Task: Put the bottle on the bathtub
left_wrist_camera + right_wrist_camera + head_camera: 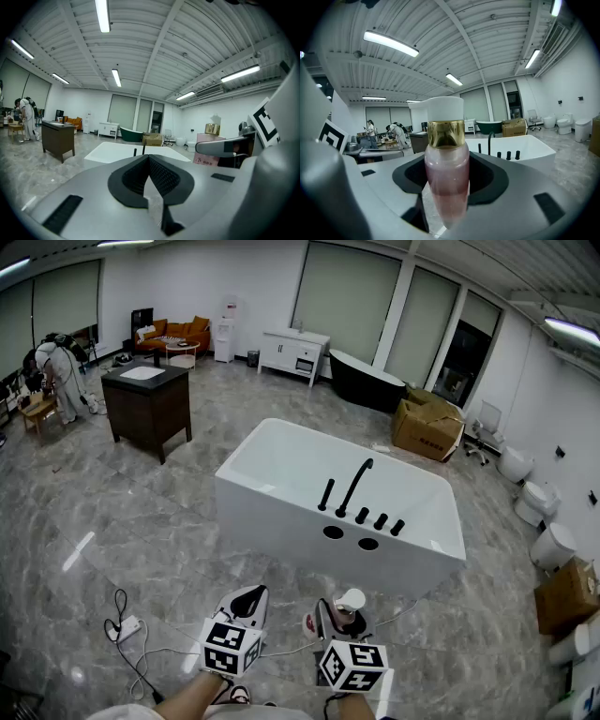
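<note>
The right gripper (339, 622) pinched the bottle (446, 173) by its pink body, upright, with the gold collar and white cap standing free above the pads. The left gripper (149, 161) was pressed together on nothing and hung just beside it, at 9 o'clock. The bottle was therefore in the air, well short of the white bathtub (281, 517), which lay at 12 o'clock from both grippers.

The grip looked to be the first risk. The bottle was smooth, round and tall, so a jolt on the walk could have tilted it or let it slide down between the pads.

The landing looked harder. The near rim carried the black faucet (354, 486) and a row of black knobs (380, 520), leaving little bare ledge. A careless approach could have knocked the cap against the spout. A bottle set near the edge could have toppled into the basin or onto the floor.

A white cable (131, 634) trailed over the floor at 9 o'clock of the left gripper and might have caught a foot.
</note>
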Action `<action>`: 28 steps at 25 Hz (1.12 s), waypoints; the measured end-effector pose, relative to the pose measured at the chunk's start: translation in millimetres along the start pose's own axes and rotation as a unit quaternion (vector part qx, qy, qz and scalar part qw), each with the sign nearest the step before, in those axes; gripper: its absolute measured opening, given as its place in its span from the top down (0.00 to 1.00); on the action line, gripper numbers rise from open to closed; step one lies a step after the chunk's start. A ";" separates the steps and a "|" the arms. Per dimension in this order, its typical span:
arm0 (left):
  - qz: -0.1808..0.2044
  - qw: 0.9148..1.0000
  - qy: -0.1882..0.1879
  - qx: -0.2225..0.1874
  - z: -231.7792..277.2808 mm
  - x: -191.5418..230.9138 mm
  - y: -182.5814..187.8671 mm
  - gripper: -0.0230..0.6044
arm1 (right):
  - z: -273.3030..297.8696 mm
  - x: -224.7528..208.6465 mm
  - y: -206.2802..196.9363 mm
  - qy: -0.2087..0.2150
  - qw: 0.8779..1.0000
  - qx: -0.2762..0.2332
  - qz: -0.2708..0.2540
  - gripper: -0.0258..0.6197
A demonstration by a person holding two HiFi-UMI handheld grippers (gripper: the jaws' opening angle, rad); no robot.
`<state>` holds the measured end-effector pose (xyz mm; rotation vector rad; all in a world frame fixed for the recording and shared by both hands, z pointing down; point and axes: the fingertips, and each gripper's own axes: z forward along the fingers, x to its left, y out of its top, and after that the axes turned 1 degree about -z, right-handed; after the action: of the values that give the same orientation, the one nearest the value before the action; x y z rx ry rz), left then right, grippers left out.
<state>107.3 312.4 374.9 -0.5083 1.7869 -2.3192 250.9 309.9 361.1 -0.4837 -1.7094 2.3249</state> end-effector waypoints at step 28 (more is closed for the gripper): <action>-0.007 1.000 0.012 0.001 6.4 85.2 5.5 0.96 | 52.1 24.0 2.9 -0.031 0.999 0.003 0.044 0.59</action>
<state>30.2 276.5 385.0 -0.4965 1.7961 -2.3470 208.7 271.7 369.3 -0.5012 -1.7424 2.4301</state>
